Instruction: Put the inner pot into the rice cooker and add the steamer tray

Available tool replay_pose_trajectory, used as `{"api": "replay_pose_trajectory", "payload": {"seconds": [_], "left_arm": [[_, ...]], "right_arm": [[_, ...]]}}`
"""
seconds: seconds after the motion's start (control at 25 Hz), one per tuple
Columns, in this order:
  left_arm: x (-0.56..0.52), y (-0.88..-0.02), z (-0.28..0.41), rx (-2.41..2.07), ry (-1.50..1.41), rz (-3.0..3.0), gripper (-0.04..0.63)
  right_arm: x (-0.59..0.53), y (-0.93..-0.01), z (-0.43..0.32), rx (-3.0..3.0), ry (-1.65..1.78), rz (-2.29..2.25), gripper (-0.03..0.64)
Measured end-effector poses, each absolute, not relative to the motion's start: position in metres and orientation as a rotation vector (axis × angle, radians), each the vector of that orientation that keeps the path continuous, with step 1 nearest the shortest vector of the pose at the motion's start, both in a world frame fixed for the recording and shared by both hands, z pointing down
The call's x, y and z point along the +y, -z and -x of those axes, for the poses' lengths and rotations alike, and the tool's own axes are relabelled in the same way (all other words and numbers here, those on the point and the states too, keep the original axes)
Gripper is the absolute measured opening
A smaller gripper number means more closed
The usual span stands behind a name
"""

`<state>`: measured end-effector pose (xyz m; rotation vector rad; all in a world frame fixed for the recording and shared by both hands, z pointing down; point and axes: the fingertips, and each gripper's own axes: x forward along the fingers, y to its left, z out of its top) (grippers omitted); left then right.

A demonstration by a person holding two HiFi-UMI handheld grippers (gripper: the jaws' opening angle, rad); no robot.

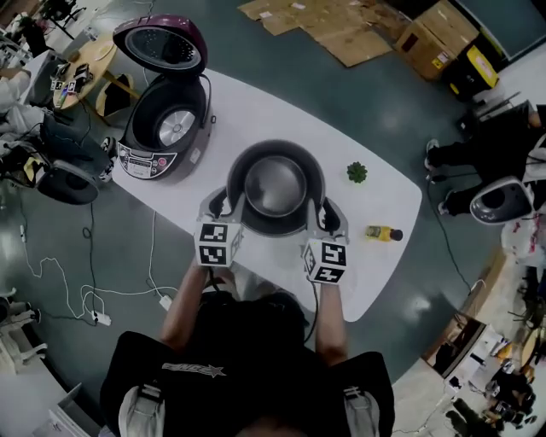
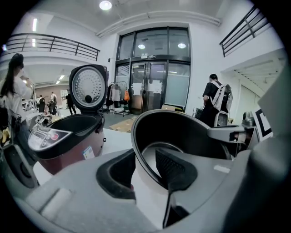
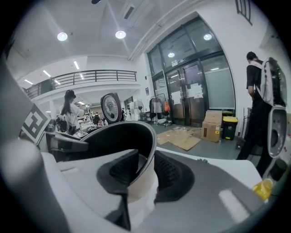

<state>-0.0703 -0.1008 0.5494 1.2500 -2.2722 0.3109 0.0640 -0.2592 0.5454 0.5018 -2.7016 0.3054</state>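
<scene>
I hold the dark inner pot (image 1: 275, 188) by its rim between both grippers, above the white table (image 1: 256, 102). Its inside wall is black and its bottom is pale and shiny. My left gripper (image 1: 223, 205) is shut on the pot's left rim, one pad inside and one outside the wall (image 2: 143, 170). My right gripper (image 1: 328, 218) is shut on the right rim in the same way (image 3: 143, 170). The purple rice cooker (image 1: 162, 128) stands on the table's left end with its lid (image 1: 162, 43) raised and its cavity bare. No steamer tray shows clearly.
A small green plant (image 1: 357, 173) and a yellow bottle (image 1: 382, 232) sit on the table to the right of the pot. Cables lie on the floor at the left. Cardboard sheets and boxes (image 1: 341, 26) lie beyond the table. People stand in the background.
</scene>
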Motion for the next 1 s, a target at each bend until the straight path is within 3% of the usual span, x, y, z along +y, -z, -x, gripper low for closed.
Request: {"api": "replay_pose_trajectory", "payload": {"seconds": [1.0], "left_arm": [[-0.028, -0.444, 0.174, -2.512, -0.202, -1.242, 0.14]], "right_arm": [[-0.196, -0.434, 0.047, -2.906, -0.146, -0.442, 0.104]]}}
